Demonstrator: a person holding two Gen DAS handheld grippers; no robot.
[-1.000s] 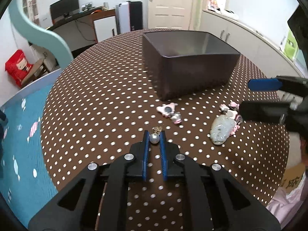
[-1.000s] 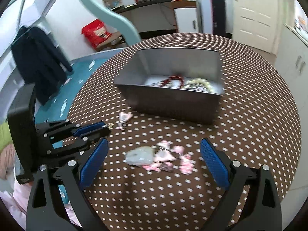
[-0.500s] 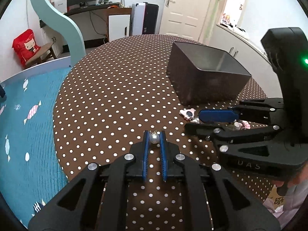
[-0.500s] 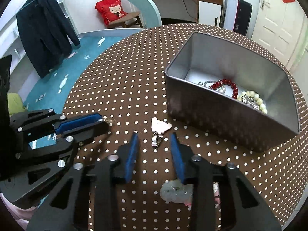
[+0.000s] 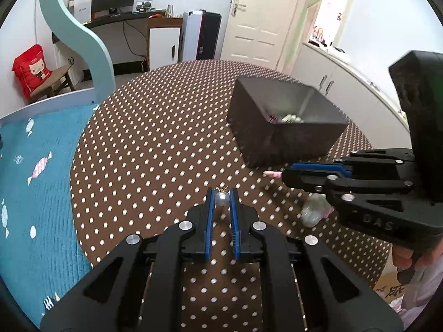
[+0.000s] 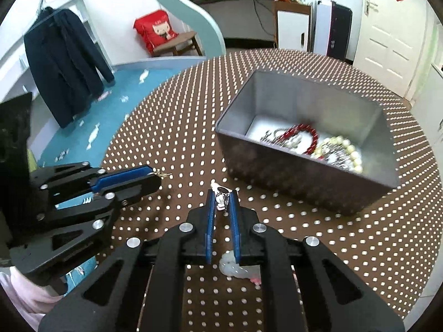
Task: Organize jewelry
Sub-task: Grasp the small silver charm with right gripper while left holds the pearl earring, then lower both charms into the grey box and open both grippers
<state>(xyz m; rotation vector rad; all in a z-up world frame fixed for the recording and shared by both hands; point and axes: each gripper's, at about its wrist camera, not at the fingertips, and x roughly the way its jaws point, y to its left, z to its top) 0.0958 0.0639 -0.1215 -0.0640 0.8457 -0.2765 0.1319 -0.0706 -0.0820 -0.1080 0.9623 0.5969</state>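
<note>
My left gripper (image 5: 222, 193) is shut on a pearl earring (image 5: 222, 199), held just above the dotted tablecloth; the earring's gold hook (image 6: 164, 175) pokes out past its tips in the right wrist view. My right gripper (image 6: 221, 193) has its jaws closing on a small pink-and-white charm (image 6: 220, 197), which sits pinched between the blue pads. From the left wrist view, the right gripper (image 5: 285, 173) hangs low in front of the grey metal box (image 5: 277, 144), the charm (image 5: 272, 174) at its tip. The box (image 6: 290, 177) holds a red bead bracelet (image 6: 301, 132) and a pearl bracelet (image 6: 343, 149).
A pale jade pendant (image 6: 229, 268) with pink bits lies on the round table (image 6: 171, 127) under my right gripper's body. The box stands beyond both grippers, to the right. A teal bed (image 5: 33, 182) borders the table's left edge. A person's hand (image 5: 404, 260) holds the right gripper.
My right gripper went from wide open over the jade pendant to the pink charm and closed around it. My left gripper raised the pearl earring slightly off the cloth and swung its view leftward.
</note>
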